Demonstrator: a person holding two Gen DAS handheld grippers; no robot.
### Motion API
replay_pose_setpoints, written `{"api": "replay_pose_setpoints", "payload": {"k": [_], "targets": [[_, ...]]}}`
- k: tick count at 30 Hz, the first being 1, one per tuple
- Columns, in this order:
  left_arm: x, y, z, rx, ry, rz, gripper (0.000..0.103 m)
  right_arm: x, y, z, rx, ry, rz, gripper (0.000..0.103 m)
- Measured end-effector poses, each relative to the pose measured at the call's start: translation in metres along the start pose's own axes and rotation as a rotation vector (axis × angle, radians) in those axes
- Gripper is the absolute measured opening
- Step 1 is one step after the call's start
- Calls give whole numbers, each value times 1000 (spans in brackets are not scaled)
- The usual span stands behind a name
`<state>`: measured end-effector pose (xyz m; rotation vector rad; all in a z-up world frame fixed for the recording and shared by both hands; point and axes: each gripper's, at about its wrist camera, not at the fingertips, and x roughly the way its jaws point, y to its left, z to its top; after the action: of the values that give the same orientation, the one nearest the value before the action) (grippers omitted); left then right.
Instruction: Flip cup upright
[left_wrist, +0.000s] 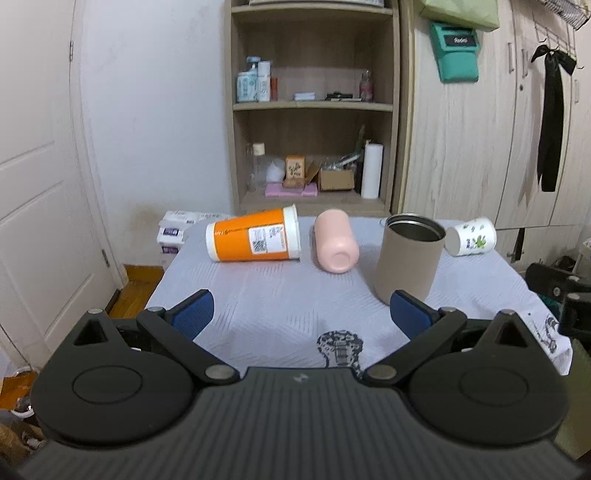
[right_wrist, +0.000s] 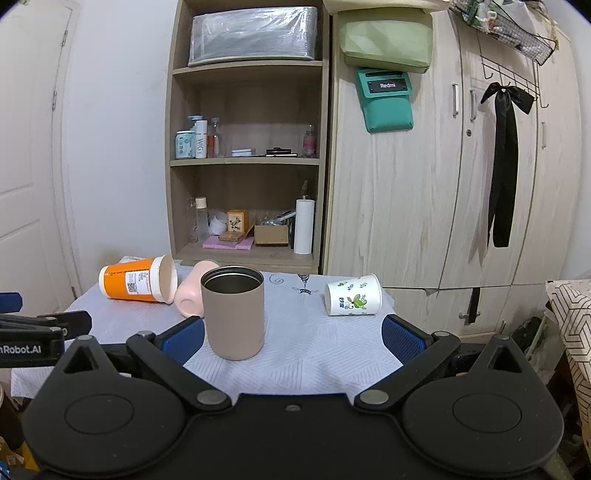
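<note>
A tan steel-lined cup (left_wrist: 410, 254) (right_wrist: 233, 312) stands upright on the cloth-covered table. An orange cup (left_wrist: 253, 235) (right_wrist: 138, 284) lies on its side at the far left. A pink cup (left_wrist: 335, 240) (right_wrist: 192, 291) lies on its side beside it. A white floral paper cup (left_wrist: 470, 236) (right_wrist: 352, 294) lies on its side at the far right. My left gripper (left_wrist: 301, 319) is open and empty over the near cloth. My right gripper (right_wrist: 293, 339) is open and empty, its left finger close to the tan cup.
The table (left_wrist: 266, 295) has a pale patterned cloth with a printed figure near the front. A wooden shelf (right_wrist: 247, 166) with bottles and boxes stands behind it, a wardrobe (right_wrist: 443, 184) to the right, a white door (left_wrist: 37, 184) to the left. The left gripper's body (right_wrist: 29, 339) shows at the right view's left edge.
</note>
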<state>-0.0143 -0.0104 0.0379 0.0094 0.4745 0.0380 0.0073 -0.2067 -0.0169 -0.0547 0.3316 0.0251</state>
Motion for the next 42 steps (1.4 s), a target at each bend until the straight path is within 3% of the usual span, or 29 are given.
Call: {"api": "replay_pose_setpoints", "payload": {"k": [15,42], "targets": [[7,5,-2,45,20,45,103,2,4,-2,-6,16,-10,103],[-1,6,-2,33,-27,17,103,3,6,-4,-15,23,-8,103]]}}
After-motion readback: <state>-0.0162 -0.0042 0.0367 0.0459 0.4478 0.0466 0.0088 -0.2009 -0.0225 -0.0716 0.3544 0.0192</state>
